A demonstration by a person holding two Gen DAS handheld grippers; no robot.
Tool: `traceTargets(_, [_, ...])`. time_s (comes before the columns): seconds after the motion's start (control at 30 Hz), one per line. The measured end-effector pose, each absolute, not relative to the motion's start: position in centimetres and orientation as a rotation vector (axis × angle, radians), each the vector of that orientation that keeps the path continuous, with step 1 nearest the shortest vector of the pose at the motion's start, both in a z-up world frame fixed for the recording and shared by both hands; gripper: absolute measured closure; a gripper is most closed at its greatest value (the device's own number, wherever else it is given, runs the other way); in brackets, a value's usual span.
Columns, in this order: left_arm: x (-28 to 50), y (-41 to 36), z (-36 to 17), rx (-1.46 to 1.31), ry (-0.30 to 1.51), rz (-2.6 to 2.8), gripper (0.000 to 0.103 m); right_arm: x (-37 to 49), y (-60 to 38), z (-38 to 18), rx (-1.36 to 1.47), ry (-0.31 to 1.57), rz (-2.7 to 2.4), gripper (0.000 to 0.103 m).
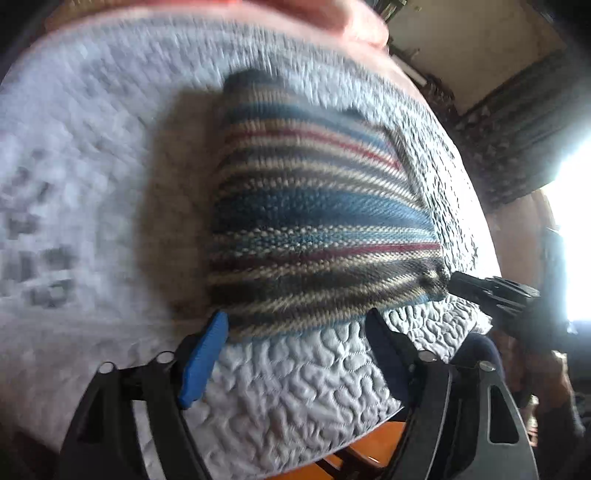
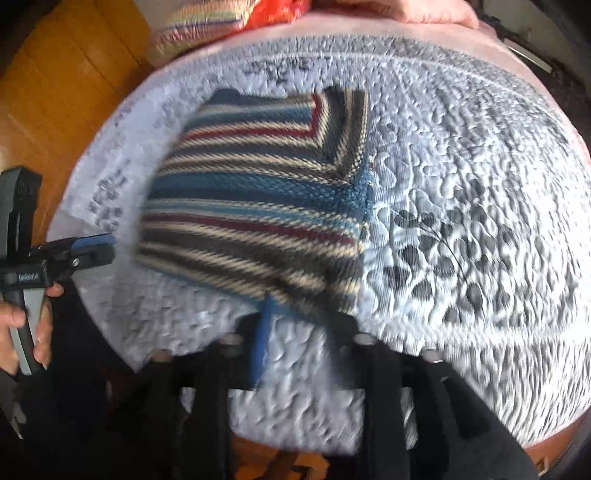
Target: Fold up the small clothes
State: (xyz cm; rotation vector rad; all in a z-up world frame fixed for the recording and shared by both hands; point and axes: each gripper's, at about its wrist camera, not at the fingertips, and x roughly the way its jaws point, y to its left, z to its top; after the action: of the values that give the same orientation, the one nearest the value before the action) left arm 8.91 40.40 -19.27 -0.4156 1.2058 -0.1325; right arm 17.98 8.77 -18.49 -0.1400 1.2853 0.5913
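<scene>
Nearest the left wrist camera, the left gripper (image 1: 295, 328) has its fingers spread wide, the blue pad (image 1: 201, 360) on one side and the dark finger on the other, with nothing between them; the near hem of the knit (image 1: 314, 210) lies just beyond the tips on the quilt (image 1: 303, 376). In the right wrist view the right gripper (image 2: 303, 321) also stands open, its tips at the knit's near edge, though blur makes it unclear whether they touch the fabric. The striped knit lies on the quilt, seemingly part folded already, with one flap turned so that its stripes run at an angle to the rest. The left gripper shows again at the left of the right view (image 2: 92, 251), held by a hand (image 2: 22, 325), just beside the knit's side edge. The risks appear to lie in the next grasp. The quilt is soft and puckered, so a closing pair of fingers could pinch the quilt with the knit, or catch only the top layer, and lifting would then pull the fold apart. The thick knit may also slip from a shallow bite. Farther off, the quilt's far edge meets a pink cover (image 2: 406, 14) and a striped bundle (image 2: 207, 18), well apart from the work.
</scene>
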Motion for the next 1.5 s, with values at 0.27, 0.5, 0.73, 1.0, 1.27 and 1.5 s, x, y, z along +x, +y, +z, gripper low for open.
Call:
traceTargets(0.27, [0.9, 37.5, -8.6, -0.191, 1.034, 0.104, 0.012, 9.6, 10.1, -9.7, -0.250, 1.072, 0.381, 0.003])
traceTargets(0.5, [-3.5, 35.2, -2.1, -0.150, 1.108, 0.088, 0.012, 4.7, 10.8, -1.8, -0.296, 0.976, 0.284, 0.003])
traceTargets(0.73, [-6.4, 34.3, 4.0, -0.124, 1.028, 0.189, 0.012, 1.9, 10.4, 3.3, -0.234, 1.033, 0.292, 0.003])
traceTargets(1.0, [-6.5, 34.1, 2.8, -0.164, 1.081, 0.171, 0.012, 0.2, 10.8, 4.5, -0.253, 1.033, 0.271, 0.003])
traceTargets(1.27, [-6.8, 33.9, 2.4, -0.164, 1.085, 0.177, 0.012, 0.3, 11.0, 4.2, -0.261, 1.028, 0.269, 0.003])
traceTargets(1.5, [-6.7, 33.8, 2.6, -0.160, 1.075, 0.169, 0.012, 0.3, 10.6, 4.5, -0.259, 1.015, 0.257, 0.003])
